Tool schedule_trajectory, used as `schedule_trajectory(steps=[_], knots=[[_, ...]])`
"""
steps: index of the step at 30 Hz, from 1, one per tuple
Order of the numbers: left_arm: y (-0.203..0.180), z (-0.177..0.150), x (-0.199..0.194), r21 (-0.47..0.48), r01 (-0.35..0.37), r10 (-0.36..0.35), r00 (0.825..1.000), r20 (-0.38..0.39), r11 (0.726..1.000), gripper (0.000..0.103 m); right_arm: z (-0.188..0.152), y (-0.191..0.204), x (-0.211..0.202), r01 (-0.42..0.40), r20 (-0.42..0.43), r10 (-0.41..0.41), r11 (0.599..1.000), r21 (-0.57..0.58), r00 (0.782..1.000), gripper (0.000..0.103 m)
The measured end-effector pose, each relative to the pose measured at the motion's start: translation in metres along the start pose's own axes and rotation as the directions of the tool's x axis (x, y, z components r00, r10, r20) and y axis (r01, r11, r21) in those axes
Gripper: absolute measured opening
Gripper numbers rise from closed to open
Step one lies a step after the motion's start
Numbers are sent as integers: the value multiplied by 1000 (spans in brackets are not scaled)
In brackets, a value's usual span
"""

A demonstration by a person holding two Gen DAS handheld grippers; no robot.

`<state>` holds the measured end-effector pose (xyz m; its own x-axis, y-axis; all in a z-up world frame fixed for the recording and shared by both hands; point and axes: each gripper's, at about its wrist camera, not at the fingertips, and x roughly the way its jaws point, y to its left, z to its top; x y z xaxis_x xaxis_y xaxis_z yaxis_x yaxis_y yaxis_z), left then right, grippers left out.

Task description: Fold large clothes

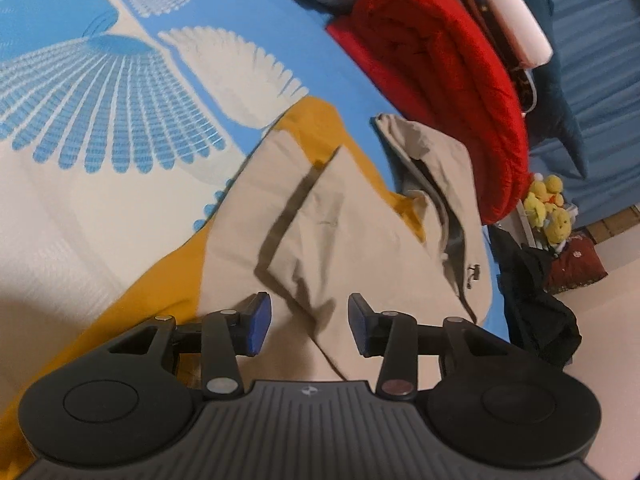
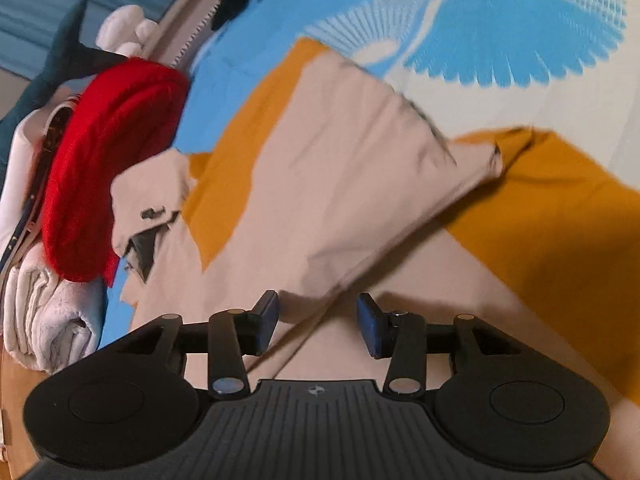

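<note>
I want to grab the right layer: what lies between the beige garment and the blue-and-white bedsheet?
A mustard-yellow cloth lies spread under the beige garment, on the bedsheet; both wrist views show it.

Bright indoor light, soft shadows, motion blur, strong fisheye bending at edges.

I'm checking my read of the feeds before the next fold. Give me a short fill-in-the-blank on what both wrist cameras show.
1. The beige garment lies on top of a ____-coloured cloth.
2. The rolled blanket beside the garment is ____.
3. The left gripper has its jaws ____, with nothing clamped.
4. The bedsheet pattern is white and ____.

Missing words: mustard; red; open; blue
</note>
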<state>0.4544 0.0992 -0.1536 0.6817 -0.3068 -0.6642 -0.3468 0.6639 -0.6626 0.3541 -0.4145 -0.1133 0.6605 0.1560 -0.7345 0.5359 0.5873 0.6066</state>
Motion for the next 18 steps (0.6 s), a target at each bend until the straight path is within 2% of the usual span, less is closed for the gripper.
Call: schedule_trajectory(steps=[1, 3, 5, 7, 8, 9, 12, 14, 16, 18], knots=[[1, 0, 2, -6, 0, 0, 1000, 1, 1000, 46, -1, 0, 1, 4, 0, -4, 1000, 1, 1000, 41], [0, 2, 4, -14, 10, -10, 1000, 11, 1000, 46, -1, 2, 1, -1, 16, 2, 1000, -2, 1000, 10], [-1, 3, 6, -16, 19, -19, 1000, 25, 1000, 46, -1, 5, -3, -20, 42, 21, 1000, -11, 999, 5], [0, 3, 8, -24, 16, -15, 999, 32, 1000, 43, 1, 9, -10, -44, 73, 46, 999, -28, 996, 3], [1, 4, 9, -34, 14, -13, 1000, 27, 999, 30, 1, 11, -14, -54, 94, 57, 998, -40, 994, 2], [1, 5, 10, -47, 18, -17, 1000, 19, 999, 8, 2, 14, -19, -60, 115, 65, 997, -49, 991, 2], [-2, 7, -5, -72, 49, -45, 998, 53, 996, 4, 5, 17, -30, -63, 159, 72, 996, -60, 985, 2], [-17, 4, -25, -33, 54, -50, 994, 102, 998, 3, 5, 17, -30, -52, 154, 60, 997, -57, 986, 2], [-34, -5, -45, 39, 9, -15, 988, 152, 999, 3, 3, 18, -30, -23, 146, 33, 997, -68, 989, 2], [-44, -15, -58, 79, -34, 20, 986, 168, 996, 3, -1, 24, -28, 67, 130, -52, 992, -109, 990, 2]])
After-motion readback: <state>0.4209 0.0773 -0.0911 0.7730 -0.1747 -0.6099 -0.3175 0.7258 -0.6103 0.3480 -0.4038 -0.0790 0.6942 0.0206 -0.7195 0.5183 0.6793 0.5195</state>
